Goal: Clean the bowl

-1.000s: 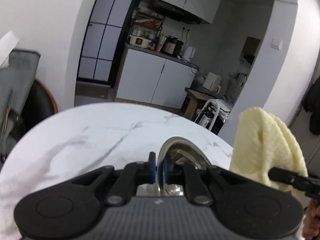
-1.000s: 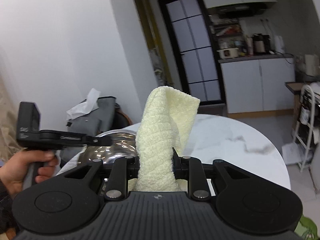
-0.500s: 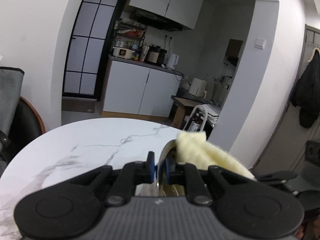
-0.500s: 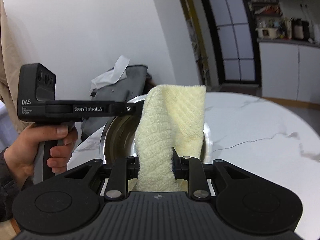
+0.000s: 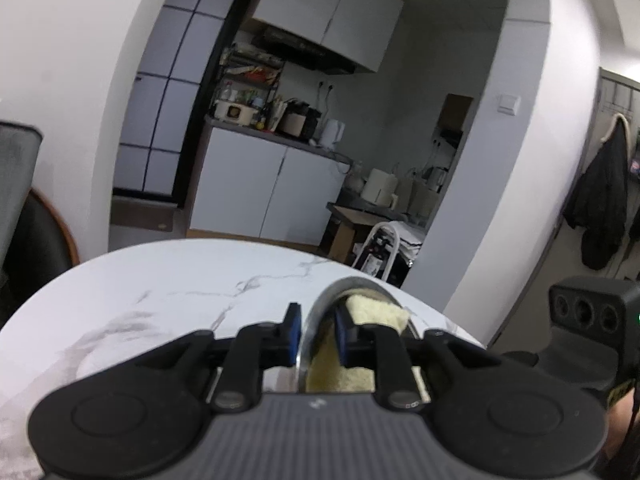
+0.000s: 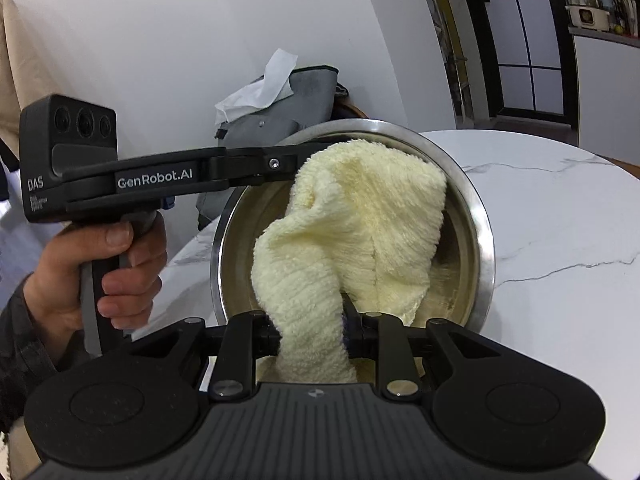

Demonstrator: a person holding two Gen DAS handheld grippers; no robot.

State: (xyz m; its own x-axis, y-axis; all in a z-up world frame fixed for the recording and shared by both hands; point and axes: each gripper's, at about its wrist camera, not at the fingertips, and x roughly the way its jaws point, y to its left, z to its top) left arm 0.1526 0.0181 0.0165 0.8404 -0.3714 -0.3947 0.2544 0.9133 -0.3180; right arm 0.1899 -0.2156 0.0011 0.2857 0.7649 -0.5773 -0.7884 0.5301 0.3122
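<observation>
A steel bowl (image 6: 478,216) stands tilted on edge on the white marble table (image 6: 560,216). Its rim (image 5: 352,282) runs between the blue pads of my left gripper (image 5: 318,328). The jaws are opening, with a gap beside the rim. My right gripper (image 6: 310,332) is shut on a pale yellow cloth (image 6: 360,216), which is bunched up and pressed into the bowl's hollow. In the left wrist view a corner of the cloth (image 5: 376,312) shows just inside the rim. From the right wrist view the left gripper's fingers (image 6: 276,164) reach the bowl's upper left rim.
A hand (image 6: 108,268) grips the left gripper's handle at the table's left edge. Behind the bowl a grey bag (image 6: 304,96) with white tissue sits on a chair against the wall. The marble table top (image 5: 180,280) stretches left of the bowl; a kitchen lies beyond.
The right gripper carried the cloth from above the table down into the bowl. The left gripper's pads, earlier tight on the rim, now stand apart.
</observation>
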